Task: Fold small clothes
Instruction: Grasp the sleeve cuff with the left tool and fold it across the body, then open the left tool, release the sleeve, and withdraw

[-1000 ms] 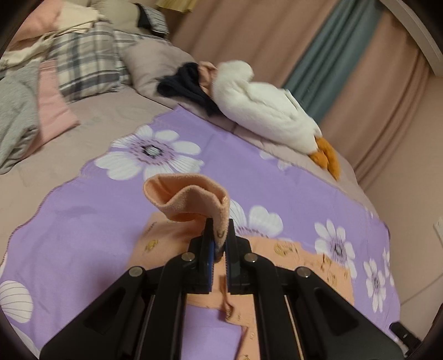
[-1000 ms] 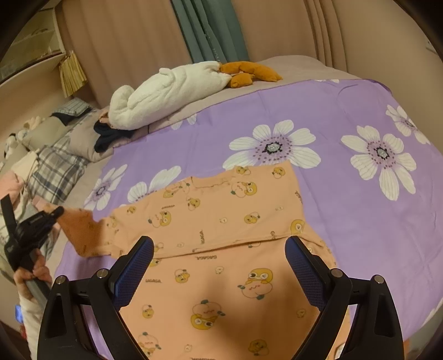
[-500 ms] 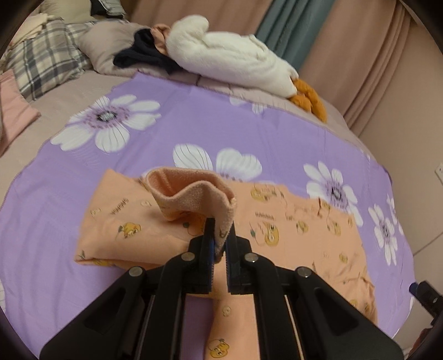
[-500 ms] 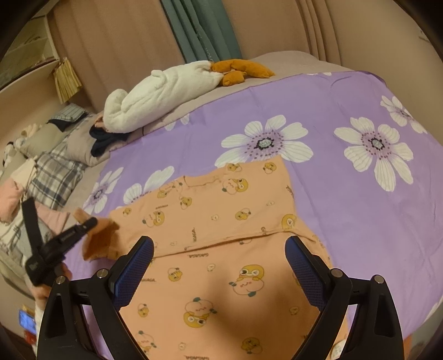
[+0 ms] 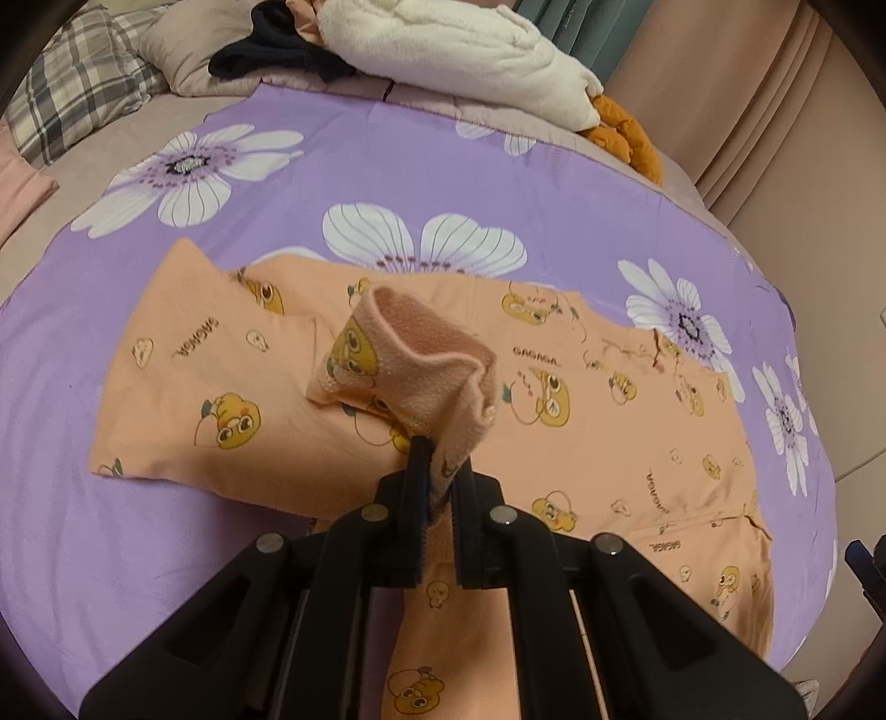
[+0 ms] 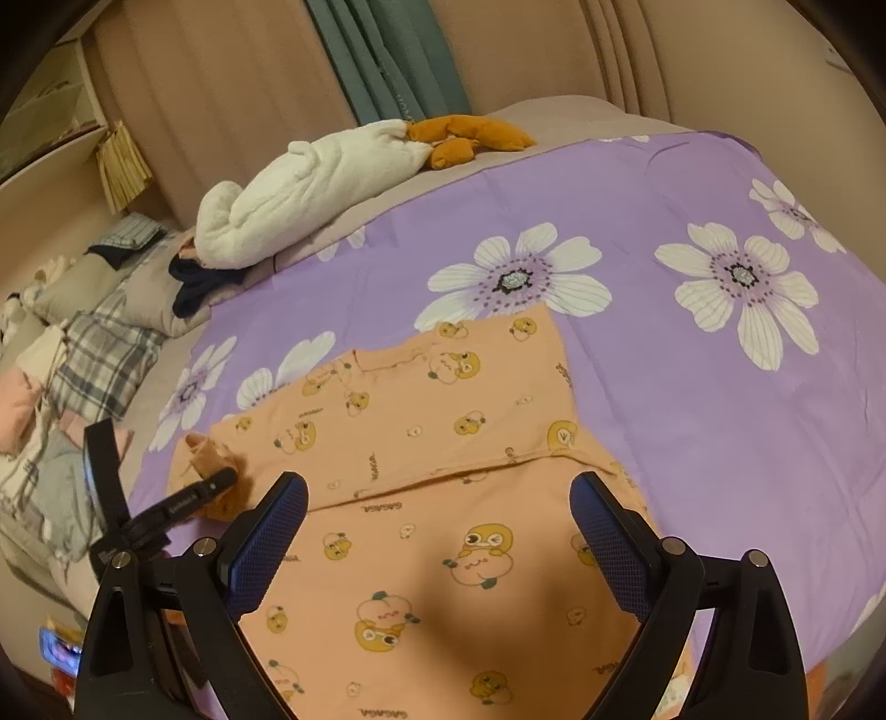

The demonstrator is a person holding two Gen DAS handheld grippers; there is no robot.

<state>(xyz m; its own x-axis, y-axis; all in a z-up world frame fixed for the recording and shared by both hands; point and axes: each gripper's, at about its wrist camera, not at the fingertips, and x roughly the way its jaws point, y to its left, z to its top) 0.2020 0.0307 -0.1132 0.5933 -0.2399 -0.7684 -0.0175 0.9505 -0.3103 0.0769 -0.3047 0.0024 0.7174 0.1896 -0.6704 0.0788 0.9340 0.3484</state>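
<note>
We see the orange shirt [image 5: 581,443] spread on the purple flowered sheet [image 5: 332,183] across the middle of the left wrist frame, its sleeve cuff [image 5: 421,371] folded over the body. At lower centre the left gripper [image 5: 437,476] is clamped tight on that cuff. In the right wrist frame the right gripper [image 6: 437,531] hangs at the bottom with jaws wide apart over the shirt, holding nothing.

Orange top [image 6: 443,421]: soft matt cotton-like cloth w/ printed outside, cuff's inside [image 5: 437,354] fuzzy, looped. Purple sheet [image 6: 692,410]: smooth matt fabric. Right tongs [image 6: 437,548]: matt black plastic, blue textured pads, shiny metal pins. White plush [image 5: 459,50]: fluffy.
</note>
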